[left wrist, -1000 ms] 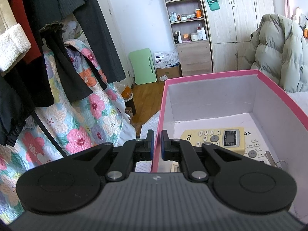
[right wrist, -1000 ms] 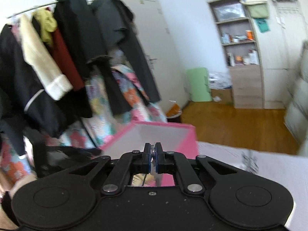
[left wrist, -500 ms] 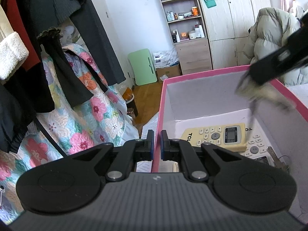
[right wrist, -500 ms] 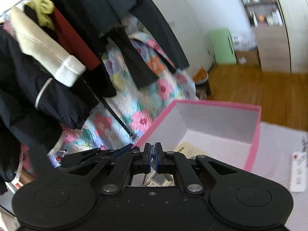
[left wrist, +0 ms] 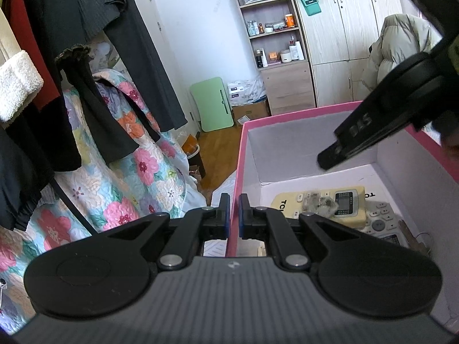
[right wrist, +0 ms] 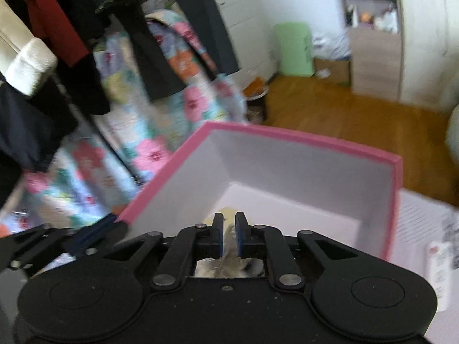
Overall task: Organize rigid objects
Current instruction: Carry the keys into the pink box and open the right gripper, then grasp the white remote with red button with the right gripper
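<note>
The right gripper (right wrist: 228, 235) hung over the open pink box (right wrist: 301, 140), and its jaws were opening, a narrow gap now showing between the blue pads where a second before they had been pressed together on something small and pale. In the left wrist view that thing, a clear crumpled-looking piece (left wrist: 320, 205), lay on the yellow remote (left wrist: 321, 205) at the bottom of the box, well below the right gripper's (left wrist: 344, 150) fingertips and no longer between them. Half a second earlier the piece had been a pale blur hanging from those fingers above the box; now it was down. What exactly it was could not be told.

The left gripper (left wrist: 233, 219) was clamped on the box's near wall (left wrist: 233, 229), the pink edge pinched between its pads, and it had kept that hold unchanged, steadying the box.

Beside the yellow remote lay a white remote (left wrist: 381, 223) and a key (left wrist: 410, 235). Outside the box, on the white sheet to its right, another white remote (right wrist: 437, 269) waited.

The drop looked complete, so one more item was probably sorted, and the remote outside seemed the likely next pick.
</note>
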A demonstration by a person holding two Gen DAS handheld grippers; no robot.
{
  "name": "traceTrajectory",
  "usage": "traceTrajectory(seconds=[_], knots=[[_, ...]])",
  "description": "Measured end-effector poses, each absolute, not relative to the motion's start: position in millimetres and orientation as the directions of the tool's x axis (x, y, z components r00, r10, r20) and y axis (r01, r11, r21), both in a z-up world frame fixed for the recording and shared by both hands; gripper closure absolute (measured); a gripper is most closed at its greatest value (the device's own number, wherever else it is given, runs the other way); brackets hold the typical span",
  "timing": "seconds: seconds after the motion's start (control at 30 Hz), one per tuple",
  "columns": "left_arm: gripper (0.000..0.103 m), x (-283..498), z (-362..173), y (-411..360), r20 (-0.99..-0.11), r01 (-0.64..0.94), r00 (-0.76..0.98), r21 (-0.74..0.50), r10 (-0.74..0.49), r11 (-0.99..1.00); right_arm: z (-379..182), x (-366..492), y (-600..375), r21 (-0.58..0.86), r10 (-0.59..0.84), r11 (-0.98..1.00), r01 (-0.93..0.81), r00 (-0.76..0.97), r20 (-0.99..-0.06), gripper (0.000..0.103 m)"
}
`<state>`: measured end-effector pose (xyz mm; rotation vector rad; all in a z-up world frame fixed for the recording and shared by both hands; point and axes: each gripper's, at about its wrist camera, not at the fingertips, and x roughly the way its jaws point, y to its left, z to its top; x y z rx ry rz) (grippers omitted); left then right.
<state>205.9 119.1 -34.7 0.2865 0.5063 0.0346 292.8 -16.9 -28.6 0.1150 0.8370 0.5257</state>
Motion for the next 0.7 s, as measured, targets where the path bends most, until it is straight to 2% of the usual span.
traceTrajectory(seconds=[0.03,0.13,0.3,0.47,0.7], knots=[[0.098,206,-35,119,-0.474,0.037,0.875,0.279,0.104,0.960,-25,290,-21,0.303,0.493,0.865,-0.401,0.558,-0.668,0.080],[0.098,206,-35,118,-0.474,0.040,0.875,0.278,0.101,0.960,-12,273,-43,0.340,0.526,0.848,-0.407,0.568,-0.633,0.076],[0.098,207,-35,119,-0.475,0.039,0.874,0.276,0.101,0.960,9,244,-81,0.291,0.482,0.874,-0.388,0.620,-0.619,0.068],[0.098,207,-35,119,-0.478,0.040,0.873,0.275,0.101,0.961,12,220,-133,0.272,0.404,0.915,-0.299,0.650,-0.644,0.063],[0.098,208,-37,122,-0.486,0.042,0.869,0.257,0.091,0.965,-9,195,-195,0.224,0.260,0.964,-0.141,0.656,-0.708,0.061]])
